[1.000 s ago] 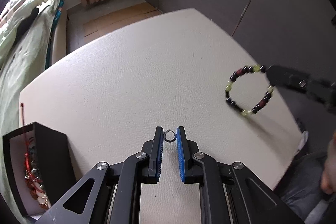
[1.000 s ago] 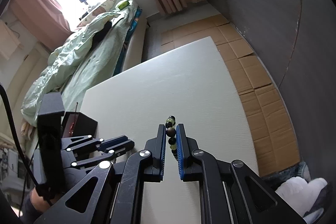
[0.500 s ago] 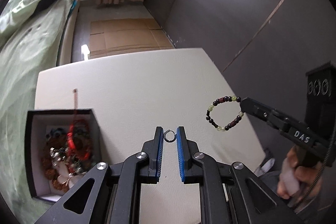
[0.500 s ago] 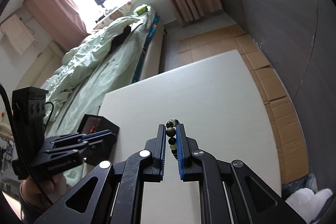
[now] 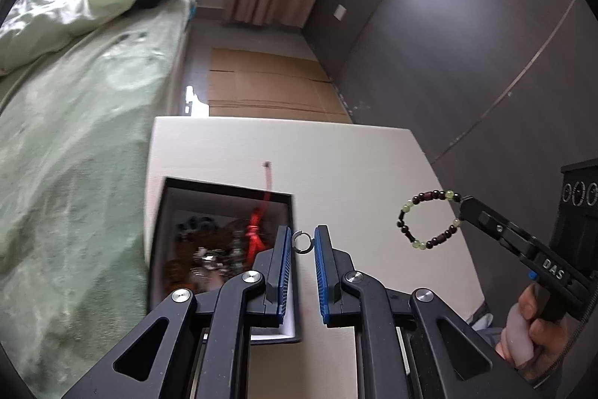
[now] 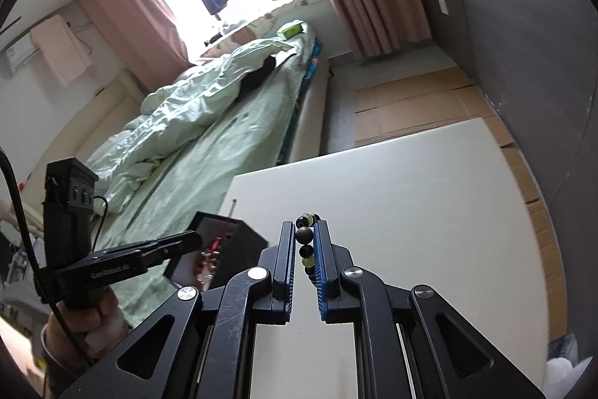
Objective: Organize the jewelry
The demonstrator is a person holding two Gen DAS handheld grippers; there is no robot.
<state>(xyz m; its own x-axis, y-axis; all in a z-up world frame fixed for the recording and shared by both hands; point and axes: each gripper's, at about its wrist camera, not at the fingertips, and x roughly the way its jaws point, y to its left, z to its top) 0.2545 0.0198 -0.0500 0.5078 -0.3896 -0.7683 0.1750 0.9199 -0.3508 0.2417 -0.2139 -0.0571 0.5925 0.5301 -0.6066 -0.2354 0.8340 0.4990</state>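
My left gripper [image 5: 302,242] is shut on a small silver ring [image 5: 301,242], held in the air just right of the black jewelry box [image 5: 224,191]. The open box [image 6: 239,234] sits at the left edge of the white table [image 5: 336,152] and holds several bracelets and a red cord [image 5: 256,230]. My right gripper [image 6: 303,230] is shut on a beaded bracelet [image 6: 306,238] of dark and pale green beads. In the left wrist view the bracelet [image 5: 429,223] hangs as a loop from the right gripper [image 5: 465,204] above the table's right side.
A bed with green bedding [image 5: 74,100] runs along the table's left side. Flattened cardboard [image 5: 269,85] lies on the floor beyond the table. A dark wall [image 5: 467,43] stands to the right. A person's hands [image 5: 523,324] hold both gripper handles.
Both grippers rose and swung left towards the jewelry box, each keeping its piece. The box came from the left edge of the left wrist view to sit just under the left gripper's fingers.
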